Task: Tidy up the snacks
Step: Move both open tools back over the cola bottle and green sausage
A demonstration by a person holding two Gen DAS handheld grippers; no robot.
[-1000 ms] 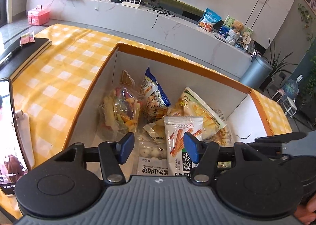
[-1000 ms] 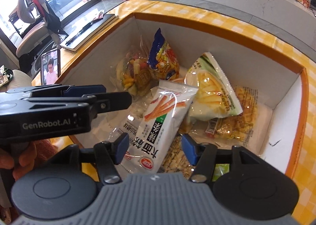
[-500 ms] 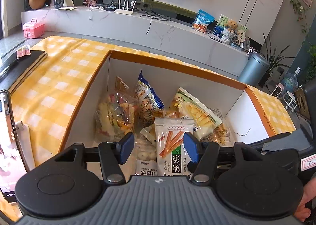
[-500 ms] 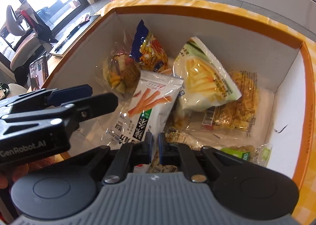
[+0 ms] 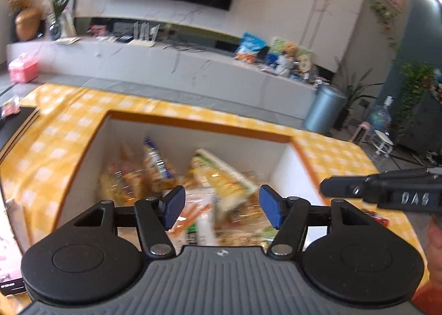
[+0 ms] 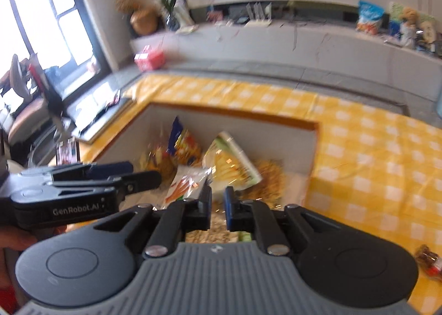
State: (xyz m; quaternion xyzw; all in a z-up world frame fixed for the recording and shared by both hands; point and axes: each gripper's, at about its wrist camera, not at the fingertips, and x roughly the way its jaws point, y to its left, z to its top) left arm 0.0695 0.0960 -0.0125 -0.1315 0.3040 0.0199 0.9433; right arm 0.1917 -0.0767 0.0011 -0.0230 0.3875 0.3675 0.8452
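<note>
Both your grippers have risen above the box (image 5: 193, 125). Your left gripper (image 5: 219, 205) stays wide open, empty. Your right gripper (image 6: 218, 204) is nearly closed, holding nothing. The snacks (image 6: 221, 160) lie inside the box.

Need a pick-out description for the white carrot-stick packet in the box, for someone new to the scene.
Find the open white cardboard box with an orange rim on the yellow checked tablecloth. Among its snack bags, the white packet printed with orange sticks lies nearest the camera, left of the green-edged fries bag; it is the only mostly white one.
</note>
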